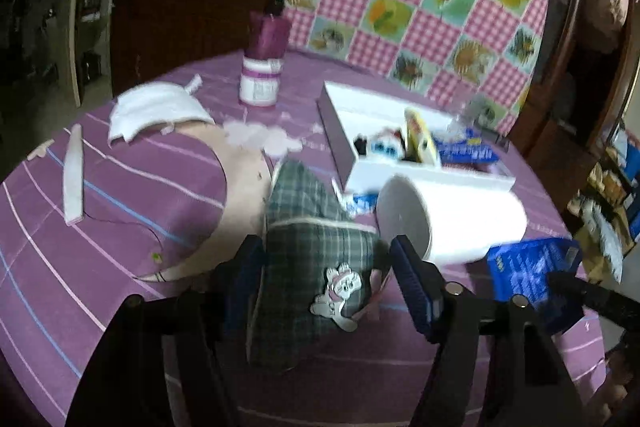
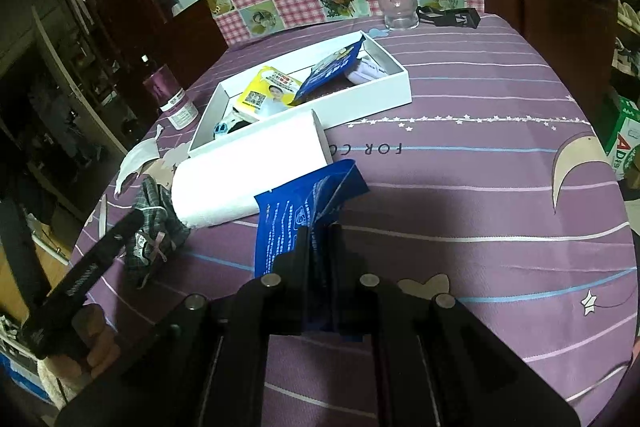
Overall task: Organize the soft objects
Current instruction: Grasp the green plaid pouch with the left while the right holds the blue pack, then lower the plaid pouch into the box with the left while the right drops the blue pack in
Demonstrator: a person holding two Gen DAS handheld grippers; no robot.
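The plaid pouch (image 1: 312, 267) lies on the purple-striped desk (image 1: 120, 227), touching the mouth end of a toppled white roll (image 1: 452, 219). Its near end is hidden behind the left gripper (image 1: 324, 279), and motion blur smears its edges. The jaws stand wide either side of it, pads not pressing. The right gripper (image 2: 320, 239) has its jaws narrow, clamped on a blue packet (image 2: 296, 219), whose lower part they hide. Beyond the roll sits a white box (image 2: 360, 103) with half-covered contents.

Dim indoor light, motion blur in the left view, dark fisheye-warped edges.
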